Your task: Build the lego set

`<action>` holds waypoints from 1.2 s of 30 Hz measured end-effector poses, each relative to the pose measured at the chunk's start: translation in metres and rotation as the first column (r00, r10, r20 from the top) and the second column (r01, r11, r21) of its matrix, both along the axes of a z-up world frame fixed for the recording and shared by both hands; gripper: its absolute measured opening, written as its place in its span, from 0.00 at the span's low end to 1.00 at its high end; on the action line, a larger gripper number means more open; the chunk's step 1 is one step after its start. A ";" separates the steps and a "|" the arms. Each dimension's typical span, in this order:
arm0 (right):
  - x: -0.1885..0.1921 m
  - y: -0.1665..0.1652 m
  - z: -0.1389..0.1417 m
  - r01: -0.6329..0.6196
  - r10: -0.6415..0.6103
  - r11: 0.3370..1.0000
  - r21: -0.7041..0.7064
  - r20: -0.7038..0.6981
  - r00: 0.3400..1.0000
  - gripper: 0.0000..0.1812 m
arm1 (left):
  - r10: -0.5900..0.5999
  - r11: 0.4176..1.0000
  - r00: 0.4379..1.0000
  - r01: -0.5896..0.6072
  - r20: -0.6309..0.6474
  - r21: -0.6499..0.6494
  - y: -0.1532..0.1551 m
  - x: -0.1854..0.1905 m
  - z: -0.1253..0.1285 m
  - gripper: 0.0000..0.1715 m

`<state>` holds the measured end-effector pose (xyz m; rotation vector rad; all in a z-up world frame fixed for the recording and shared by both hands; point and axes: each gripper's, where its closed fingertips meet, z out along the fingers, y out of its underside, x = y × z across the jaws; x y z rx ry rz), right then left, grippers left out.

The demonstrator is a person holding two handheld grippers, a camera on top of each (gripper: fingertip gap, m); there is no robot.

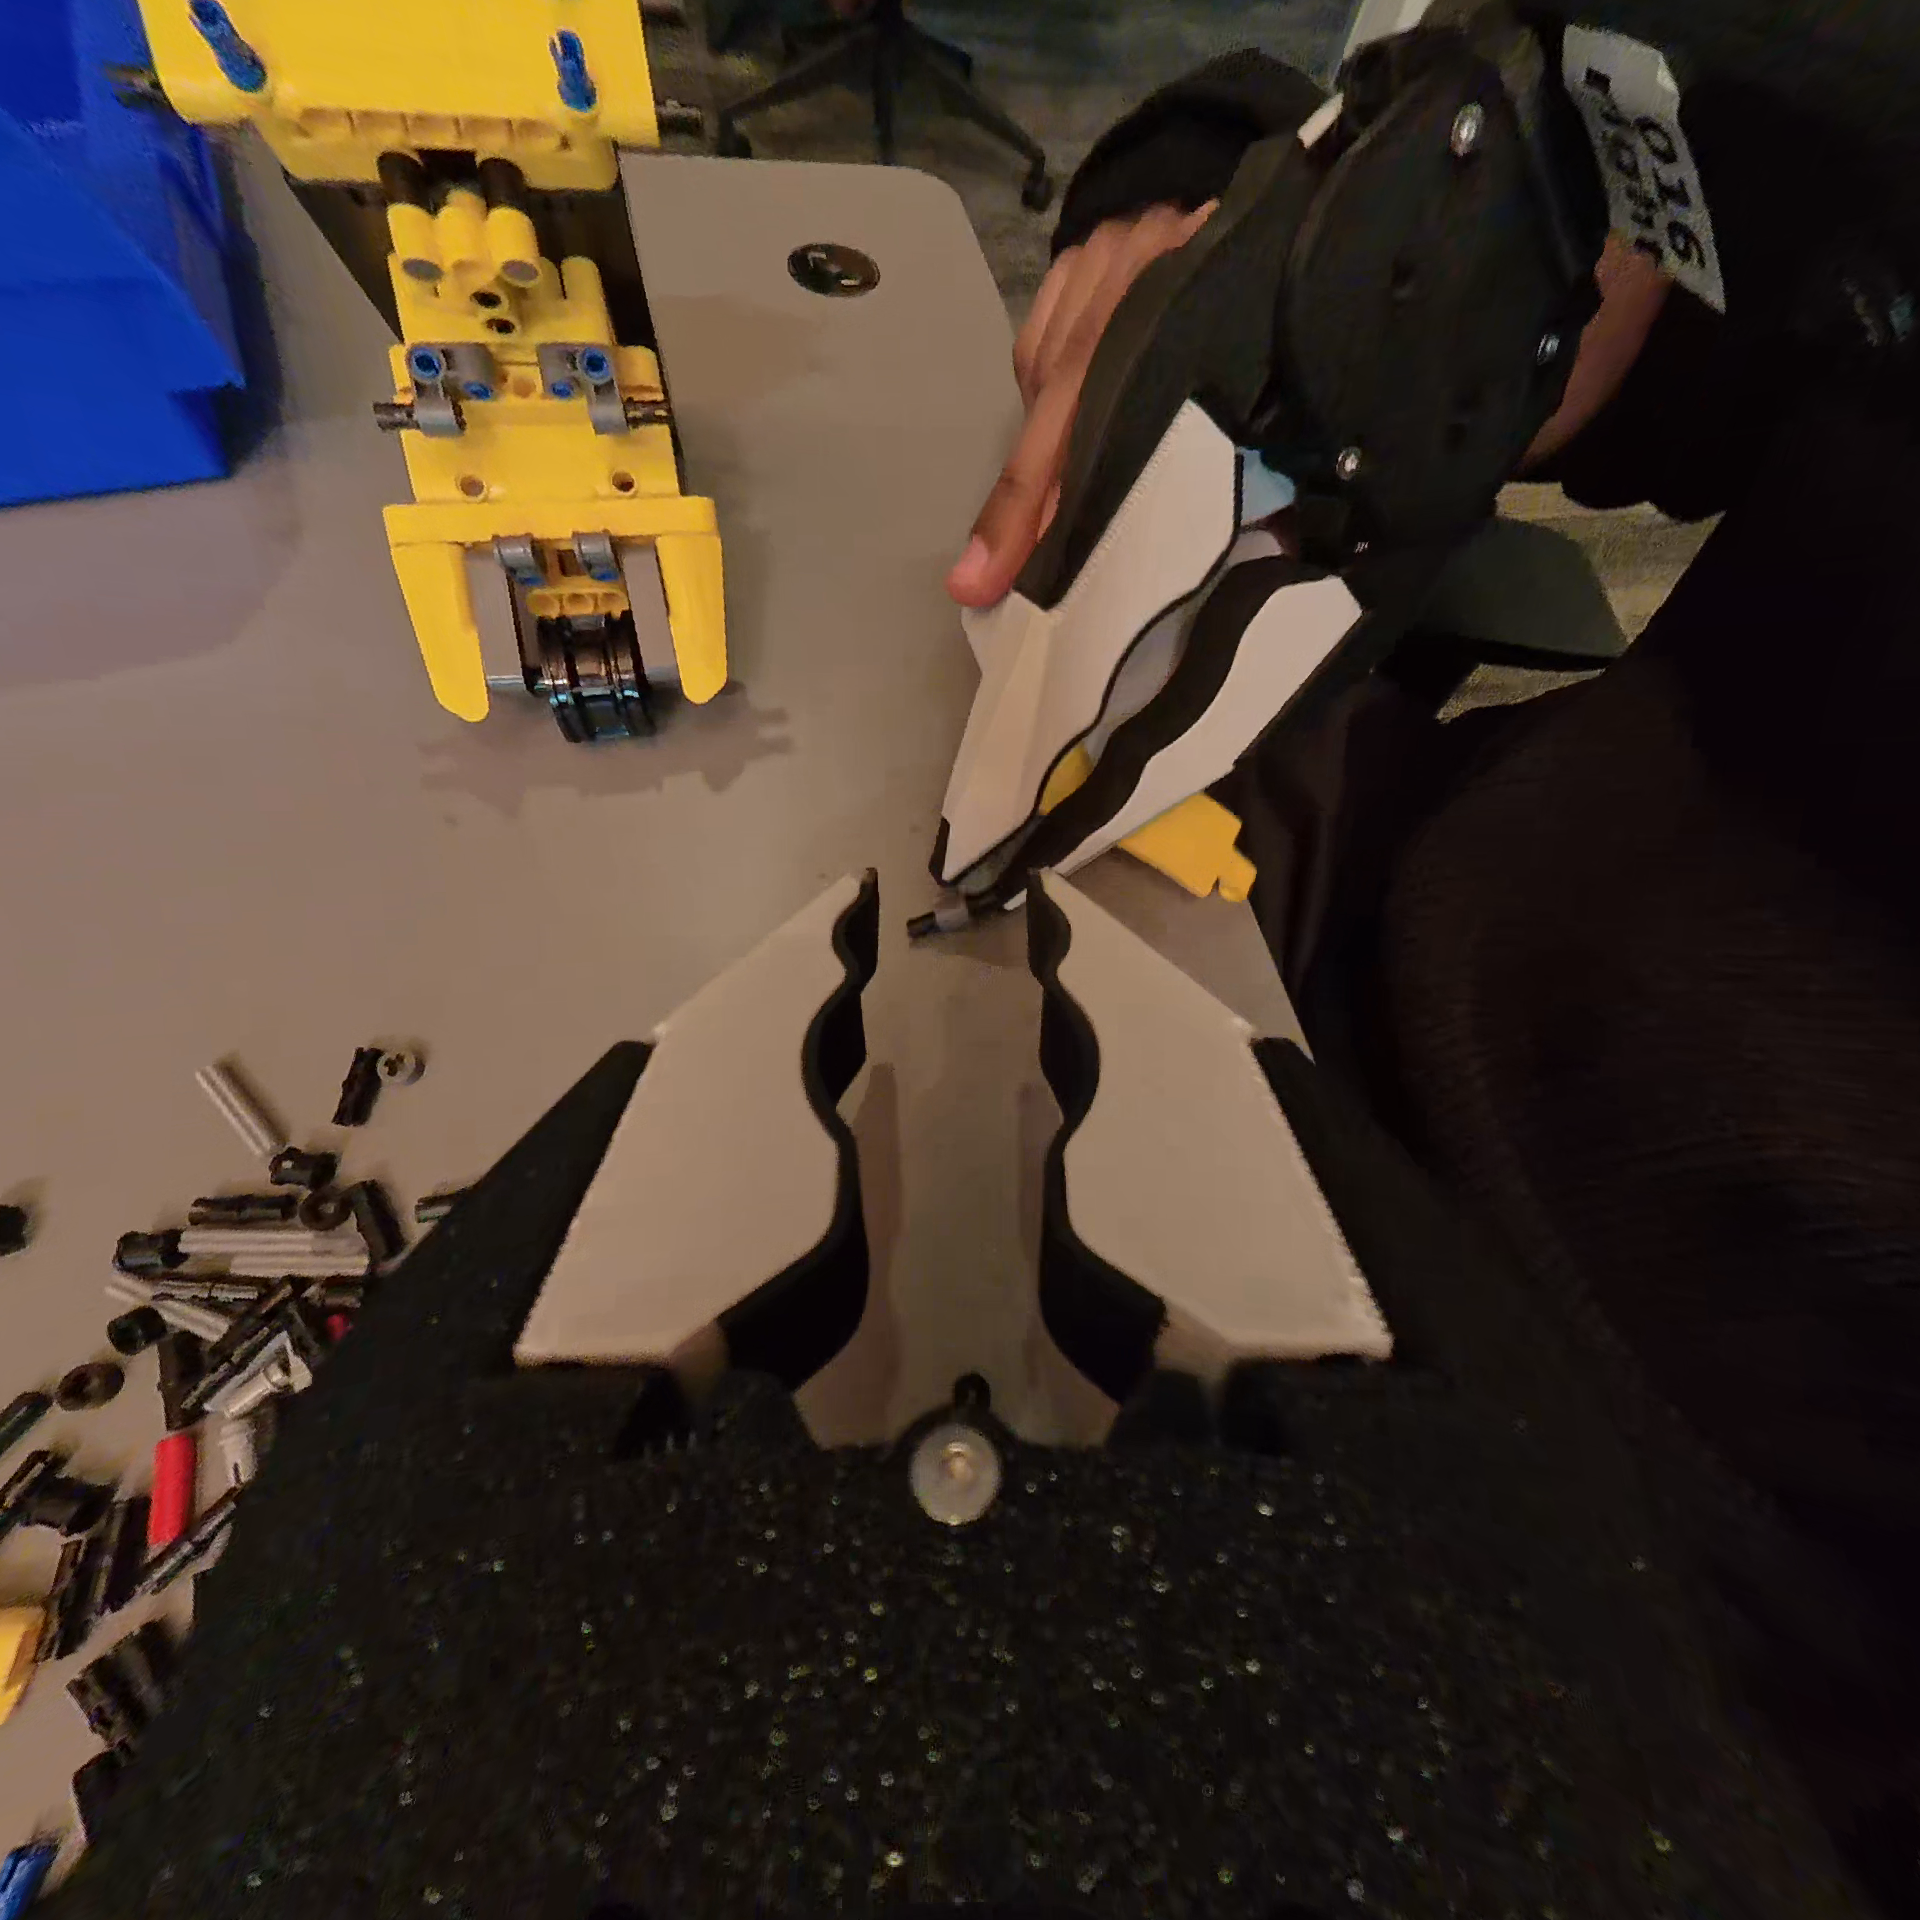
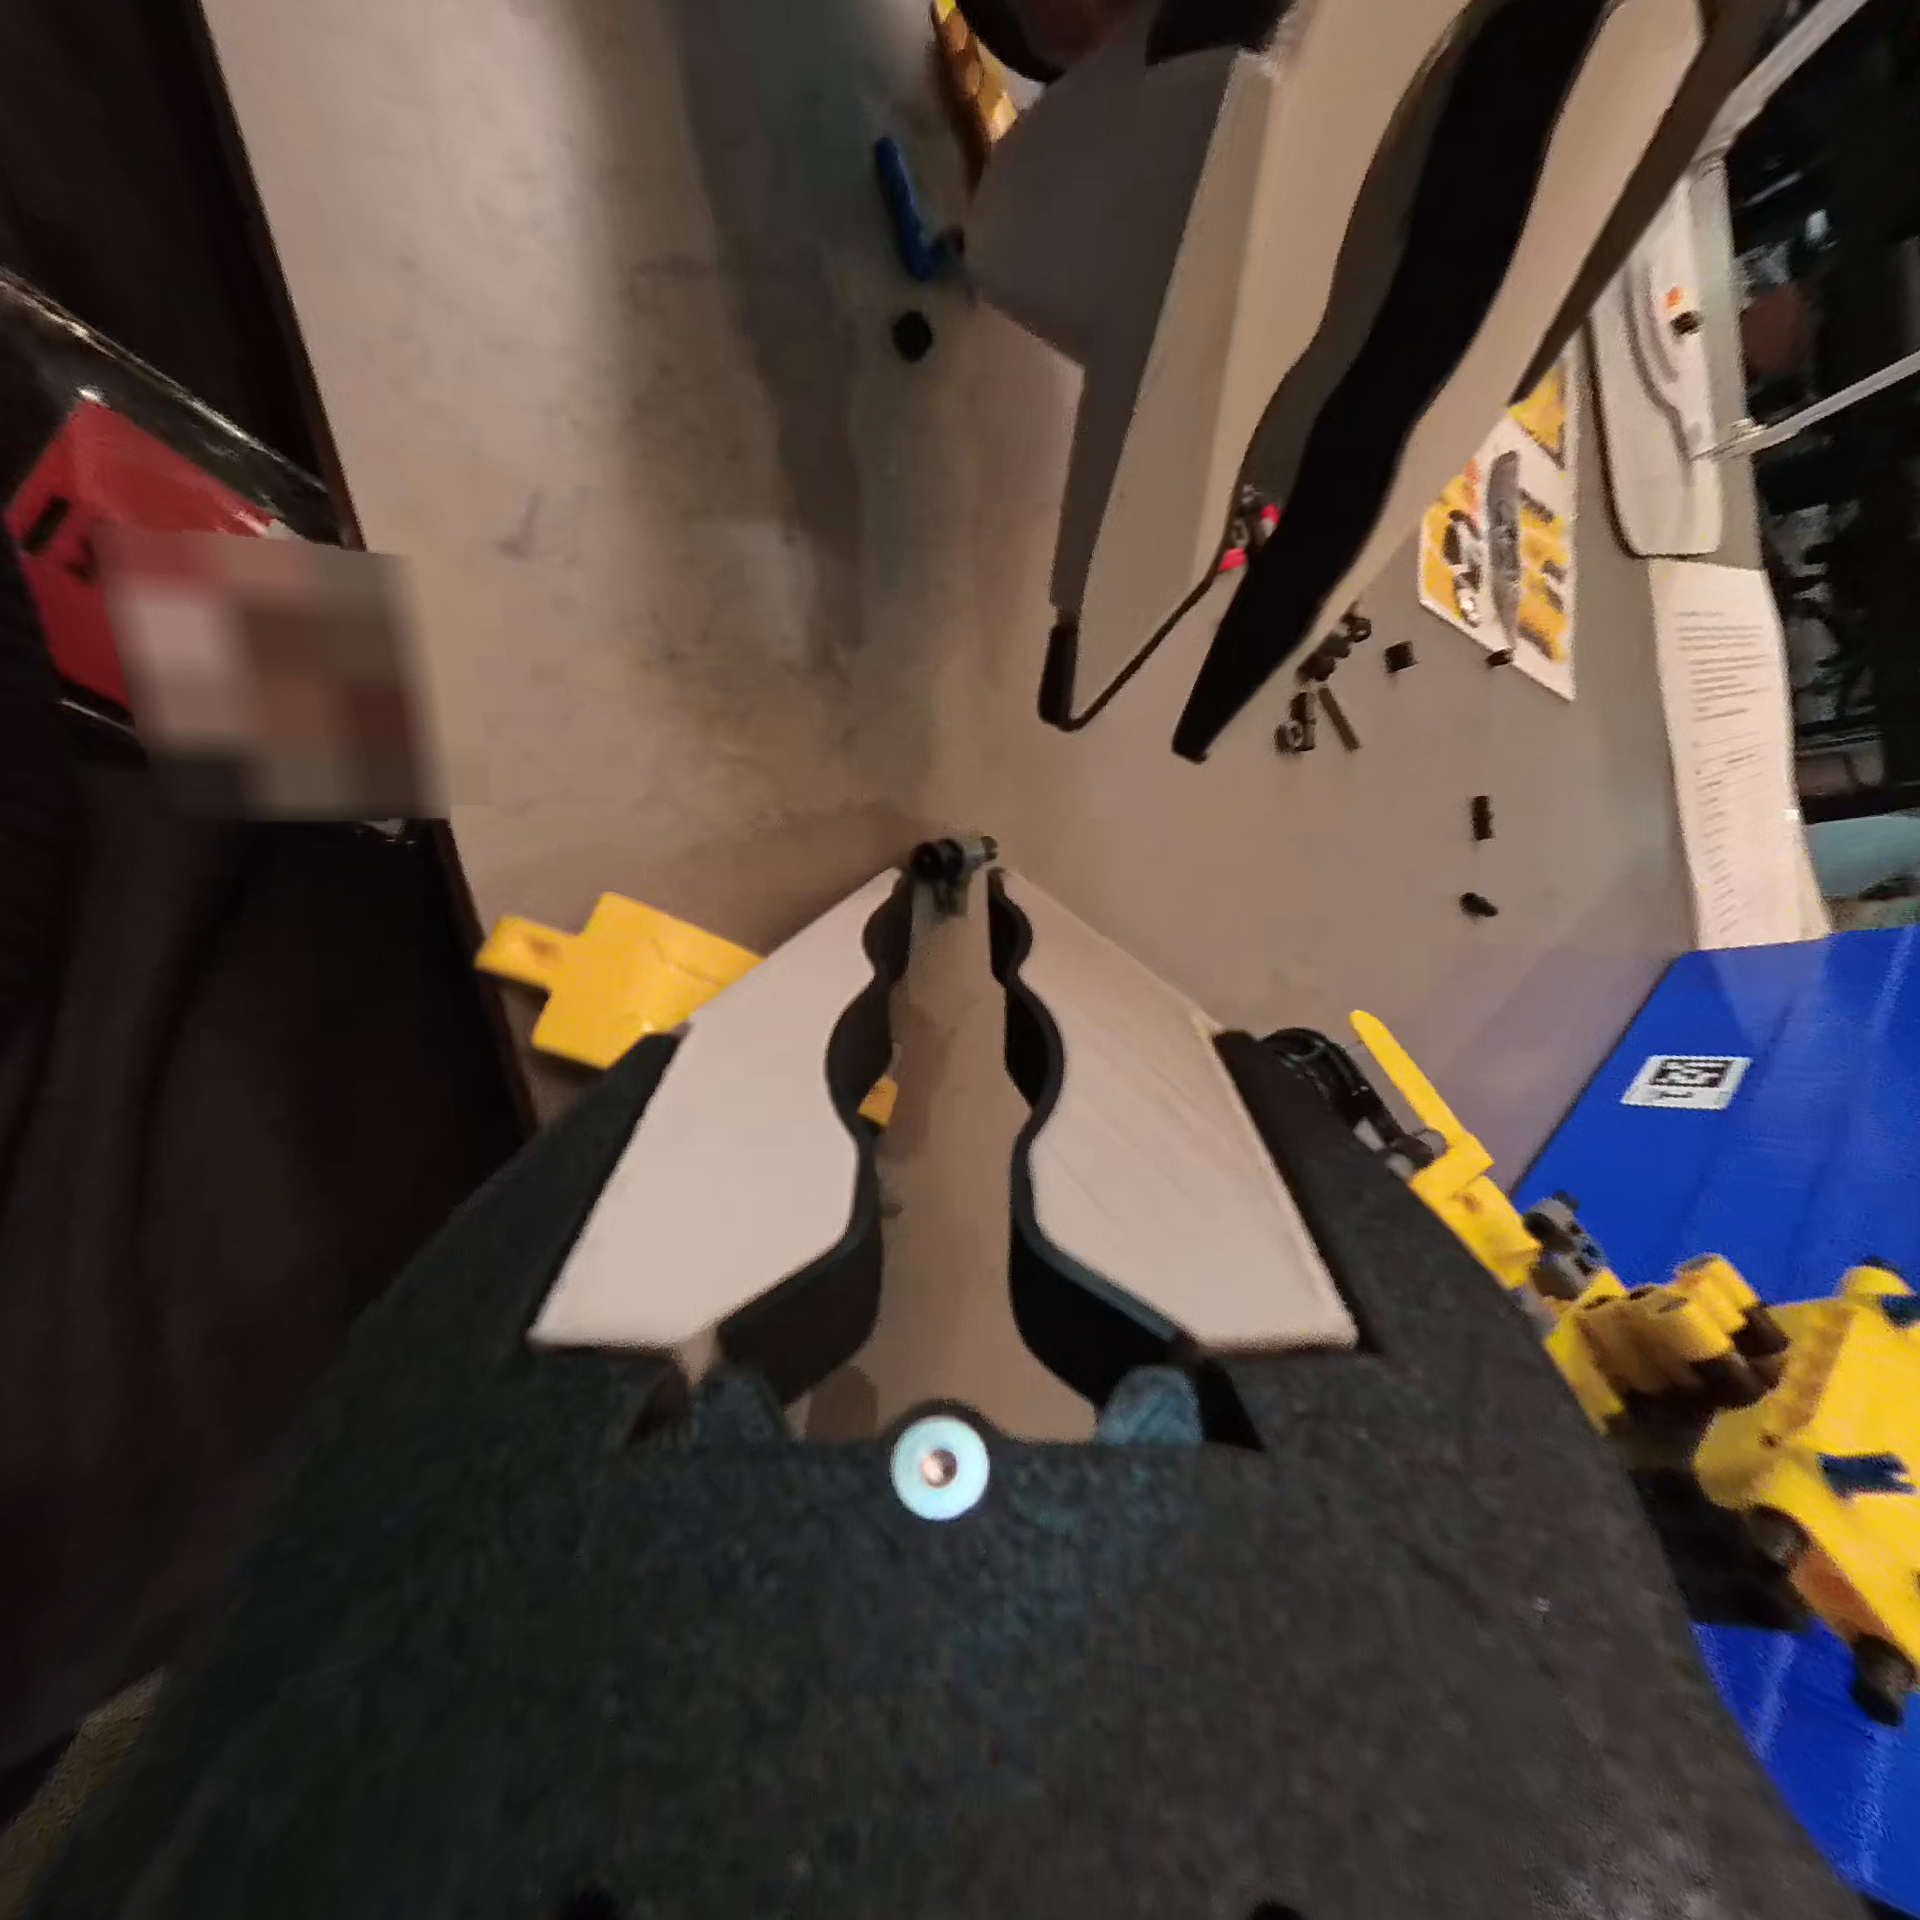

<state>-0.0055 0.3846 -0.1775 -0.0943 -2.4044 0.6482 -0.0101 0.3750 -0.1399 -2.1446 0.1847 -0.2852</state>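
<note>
My right gripper [image 2: 951, 878] is shut on a small grey-and-black connector pin [image 2: 951, 860] that sticks out past its tips, just above the grey table [image 2: 623, 468]. In the left wrist view the right gripper [image 1: 982, 883] comes down from the upper right in a person's hand, with the pin [image 1: 940, 922] at its tip. My left gripper [image 1: 954, 894] is open and empty, its tips close to either side of the pin. In the right wrist view the left gripper [image 2: 1122, 727] hangs a short way beyond the pin. A yellow flat piece [image 2: 613, 977] lies under the right gripper.
A yellow brick-built model [image 1: 540, 468] lies at the far left, next to a blue bin [image 1: 104, 291]. Several loose black, grey and red pins [image 1: 208, 1299] are piled at the near left. A picture sheet [image 2: 1507, 551] lies beyond. The table edge [image 1: 1283, 997] is near on the right. My right fingertips sit around 4 cm from my left ones.
</note>
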 end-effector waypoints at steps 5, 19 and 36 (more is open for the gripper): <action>0.012 -0.003 0.008 0.000 0.009 0.992 -0.124 0.075 0.997 0.09 | -0.025 0.999 1.000 0.026 0.012 -0.033 -0.001 0.006 -0.007 0.16; 0.056 0.091 0.033 0.354 -0.284 0.812 -0.465 0.215 0.934 0.09 | -0.022 0.997 0.999 0.019 -0.047 -0.072 0.004 0.006 -0.018 0.16; 0.136 0.039 -0.100 0.177 -0.052 0.965 -0.194 0.520 0.853 0.15 | -0.018 1.000 0.997 0.016 -0.070 -0.023 0.013 0.010 -0.010 0.16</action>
